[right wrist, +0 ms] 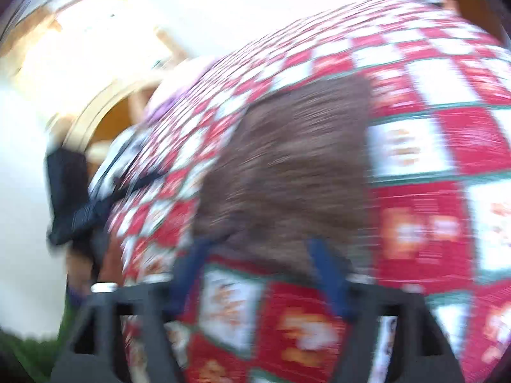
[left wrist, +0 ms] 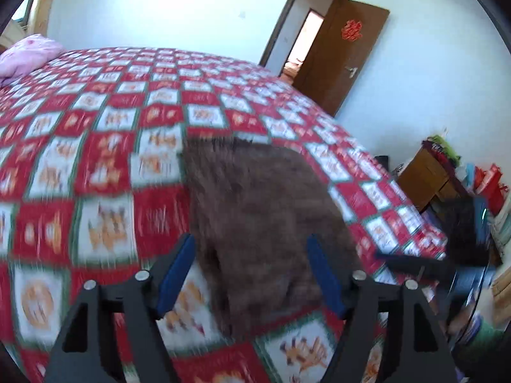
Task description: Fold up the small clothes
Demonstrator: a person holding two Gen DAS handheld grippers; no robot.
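Both your left gripper [left wrist: 249, 274] and right gripper [right wrist: 260, 274] stand wide, holding nothing. The brown garment [left wrist: 265, 210] lies folded on the bed [left wrist: 95, 146]. Check its edges align before the next fold

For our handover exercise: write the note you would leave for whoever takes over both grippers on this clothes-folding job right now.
Left gripper: open, nothing between the jaws.
Right gripper: open, holding nothing.
Brown garment: lies flat on the red-and-white checked bedspread, just ahead of both grippers, in a roughly rectangular, compact shape.
Done: it looks already folded at least once; blur hides the layers.
Left: check the edges, make any remaining fold. No other clothes to fold are clearly in view.
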